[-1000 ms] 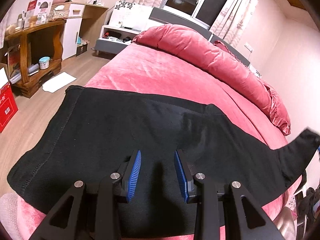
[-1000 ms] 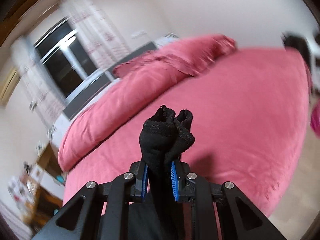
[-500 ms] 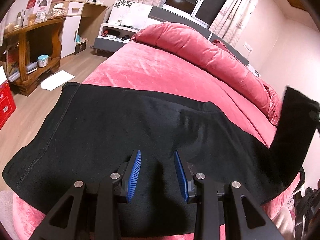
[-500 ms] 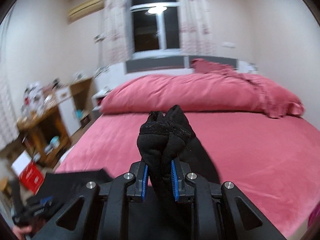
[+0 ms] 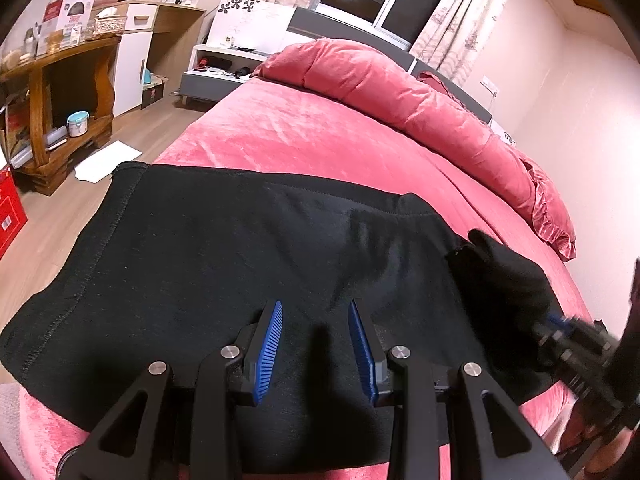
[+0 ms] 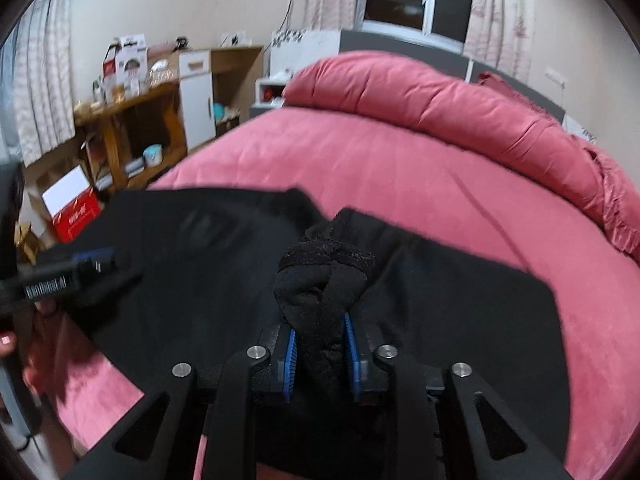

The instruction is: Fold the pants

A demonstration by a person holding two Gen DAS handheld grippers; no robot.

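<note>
Black pants [image 5: 224, 248] lie spread across the near edge of a pink bed [image 5: 320, 140]. My left gripper [image 5: 316, 332] is open and empty, just above the middle of the cloth. My right gripper [image 6: 320, 344] is shut on a bunched end of the pants [image 6: 324, 276], carried over the flat part of the pants [image 6: 200, 248]. In the left wrist view the right gripper [image 5: 560, 332] shows at the right edge with the black bunch [image 5: 504, 276] in it. In the right wrist view the left gripper [image 6: 80, 268] shows at the left edge.
A rolled pink duvet [image 5: 420, 100] lies along the far side of the bed. A wooden shelf unit [image 5: 52, 92] with clutter, a red box [image 5: 10, 212] and a white sheet on the floor [image 5: 108, 160] stand left of the bed.
My right gripper has swung the bunched pants end from high at the right down over the flat pants, toward my left gripper. The left gripper has stayed open, almost still.
</note>
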